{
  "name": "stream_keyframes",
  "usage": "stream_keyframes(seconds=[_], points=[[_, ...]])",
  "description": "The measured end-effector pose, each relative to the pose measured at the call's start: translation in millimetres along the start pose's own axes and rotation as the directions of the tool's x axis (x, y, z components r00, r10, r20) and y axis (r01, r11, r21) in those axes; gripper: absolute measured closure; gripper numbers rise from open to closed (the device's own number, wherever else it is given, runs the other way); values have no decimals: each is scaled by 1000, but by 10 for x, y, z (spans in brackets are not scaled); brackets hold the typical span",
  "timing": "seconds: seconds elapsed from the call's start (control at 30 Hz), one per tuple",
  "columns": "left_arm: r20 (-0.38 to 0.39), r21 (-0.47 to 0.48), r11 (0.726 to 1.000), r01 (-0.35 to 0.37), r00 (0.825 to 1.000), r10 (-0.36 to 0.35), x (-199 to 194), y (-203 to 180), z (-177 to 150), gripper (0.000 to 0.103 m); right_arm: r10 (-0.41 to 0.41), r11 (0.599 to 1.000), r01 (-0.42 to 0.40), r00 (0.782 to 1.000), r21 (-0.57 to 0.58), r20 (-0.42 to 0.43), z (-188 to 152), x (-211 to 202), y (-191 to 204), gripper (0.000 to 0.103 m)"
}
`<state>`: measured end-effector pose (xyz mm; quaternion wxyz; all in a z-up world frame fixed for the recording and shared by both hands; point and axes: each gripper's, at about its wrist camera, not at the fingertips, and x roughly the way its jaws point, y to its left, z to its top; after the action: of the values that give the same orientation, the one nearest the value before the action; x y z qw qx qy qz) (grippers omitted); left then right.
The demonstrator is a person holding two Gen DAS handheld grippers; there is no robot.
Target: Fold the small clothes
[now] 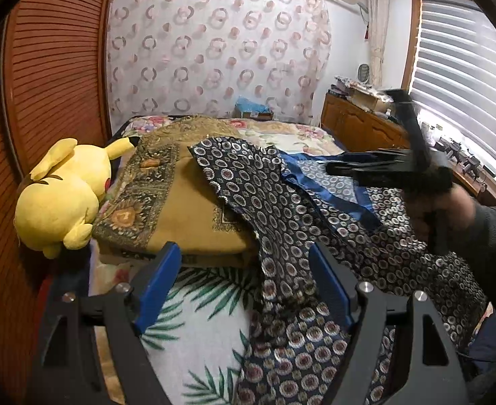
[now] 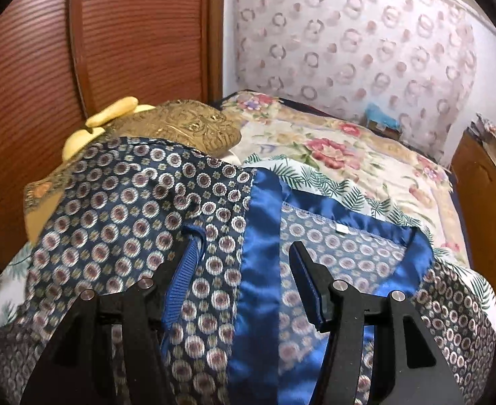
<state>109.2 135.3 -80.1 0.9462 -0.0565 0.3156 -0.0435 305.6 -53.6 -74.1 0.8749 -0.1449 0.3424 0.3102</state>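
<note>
A dark blue garment with a ring pattern point(image 1: 281, 209) point(image 2: 129, 202) lies spread on the bed, its bright blue satin trim point(image 2: 261, 236) running down the middle. My left gripper point(image 1: 244, 249) is open low over the garment's left edge, with a strip of cloth by its right finger. My right gripper point(image 2: 246, 239) is open, its fingers straddling the satin trim, the left tip sunk into the cloth. In the left wrist view the right gripper point(image 1: 349, 165) is a blur above the garment, gripped by a hand in a dark sleeve point(image 1: 484, 222).
A yellow plush toy point(image 1: 62, 195) lies at the bed's left beside a folded mustard blanket point(image 1: 187, 209), which the garment partly overlaps. A slatted wooden door point(image 1: 45, 84) stands to the left. A wooden cabinet point(image 1: 359, 125) is at the right. The leaf-print sheet point(image 1: 194, 320) shows near me.
</note>
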Motion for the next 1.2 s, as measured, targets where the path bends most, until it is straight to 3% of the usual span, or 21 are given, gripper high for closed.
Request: stream_keyframes(seconds=[0.27, 0.53, 0.8, 0.87, 1.03, 1.1, 1.2], points=[[-57, -7, 999, -39, 998, 38, 462, 174, 199, 25, 15, 1000, -14, 1000, 13, -17, -590, -543, -310, 38], [-73, 3, 997, -78, 994, 78, 748, 247, 415, 25, -101, 993, 106, 990, 44, -102, -1191, -822, -908, 38], [-93, -41, 998, -40, 995, 36, 1045, 335, 641, 26, -134, 980, 155, 978, 127, -157, -1510, -863, -1324, 38], [-80, -59, 998, -33, 996, 28, 1076, 358, 682, 33, -129, 980, 151, 978, 130, -162, -1553, -855, -1356, 38], [-78, -109, 994, -18, 997, 9, 1174, 457, 799, 41, -119, 981, 140, 980, 131, -160, -1558, -848, -1380, 36], [-81, -117, 993, -10, 997, 1, 1210, 479, 845, 51, -111, 982, 133, 981, 136, -159, -1556, -830, -1377, 34], [-85, -130, 991, 1, 996, -13, 1259, 521, 901, 57, -100, 983, 122, 982, 134, -159, -1561, -827, -1367, 30]])
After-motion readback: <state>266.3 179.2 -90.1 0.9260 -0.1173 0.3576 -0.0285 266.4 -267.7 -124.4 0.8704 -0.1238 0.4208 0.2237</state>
